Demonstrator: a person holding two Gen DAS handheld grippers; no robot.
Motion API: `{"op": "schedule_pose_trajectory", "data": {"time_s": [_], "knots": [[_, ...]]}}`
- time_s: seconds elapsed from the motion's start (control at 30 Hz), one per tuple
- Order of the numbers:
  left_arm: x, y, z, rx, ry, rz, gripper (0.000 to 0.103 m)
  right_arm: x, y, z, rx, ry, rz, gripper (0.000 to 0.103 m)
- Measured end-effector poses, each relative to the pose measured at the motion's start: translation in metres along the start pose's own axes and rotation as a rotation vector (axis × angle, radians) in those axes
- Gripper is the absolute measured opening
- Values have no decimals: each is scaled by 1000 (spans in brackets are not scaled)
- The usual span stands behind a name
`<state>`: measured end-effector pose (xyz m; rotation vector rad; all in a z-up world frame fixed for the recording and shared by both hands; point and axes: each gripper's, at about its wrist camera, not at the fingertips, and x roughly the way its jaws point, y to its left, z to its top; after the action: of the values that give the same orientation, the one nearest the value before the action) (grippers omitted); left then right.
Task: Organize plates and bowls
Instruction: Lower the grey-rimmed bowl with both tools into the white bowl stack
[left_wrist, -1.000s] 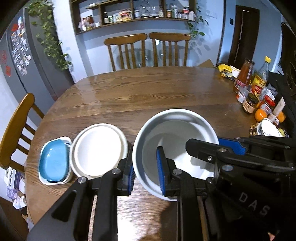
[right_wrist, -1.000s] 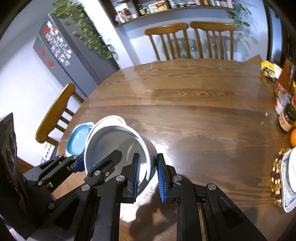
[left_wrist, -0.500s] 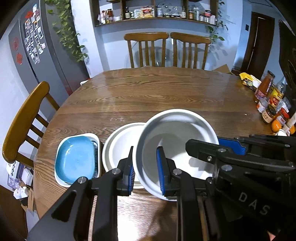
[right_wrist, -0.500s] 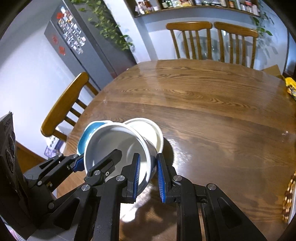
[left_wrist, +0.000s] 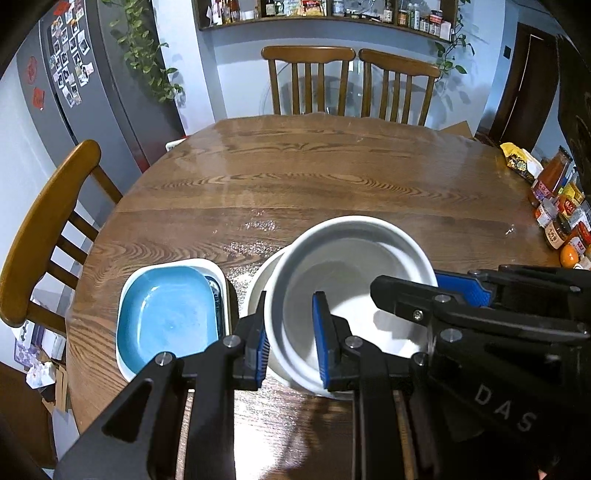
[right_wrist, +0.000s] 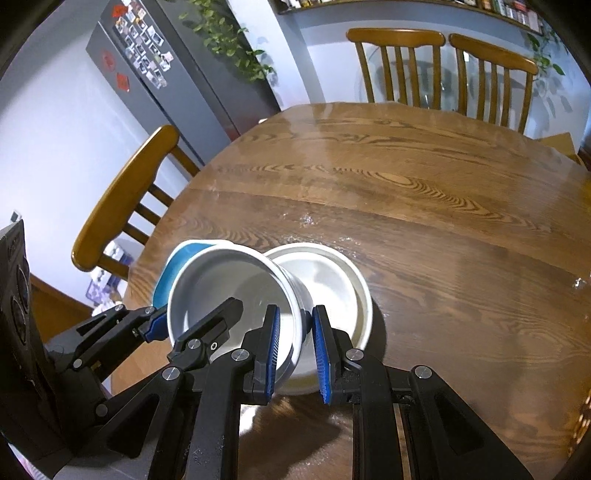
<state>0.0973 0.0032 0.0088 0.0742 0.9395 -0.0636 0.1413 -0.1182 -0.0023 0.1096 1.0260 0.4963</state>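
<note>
Nearest the cameras, left gripper (left_wrist: 289, 332) and right gripper (right_wrist: 294, 346) pinching opposite rims of white bowl (left_wrist: 354, 295), carried tilted above white plate (right_wrist: 332, 280), likely for stacking; beyond, blue dish (left_wrist: 166, 317) on round wooden table (left_wrist: 332, 177)

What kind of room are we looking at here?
Most likely a home kitchen-diner: a round wooden table with dining chairs, a fridge covered in magnets, and a shelf of jars.

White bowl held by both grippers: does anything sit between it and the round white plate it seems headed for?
Nothing visible. The white bowl hangs over the round white plate, which looks bare; the blue dish sits beside it.
</note>
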Motion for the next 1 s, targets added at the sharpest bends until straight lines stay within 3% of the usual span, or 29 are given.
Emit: {"op": "schedule_pose_trajectory", "data": {"time_s": [1.0], "knots": [[39,0,2,42,86,-39,19,35,-16,4,64,73,-33,21]]}}
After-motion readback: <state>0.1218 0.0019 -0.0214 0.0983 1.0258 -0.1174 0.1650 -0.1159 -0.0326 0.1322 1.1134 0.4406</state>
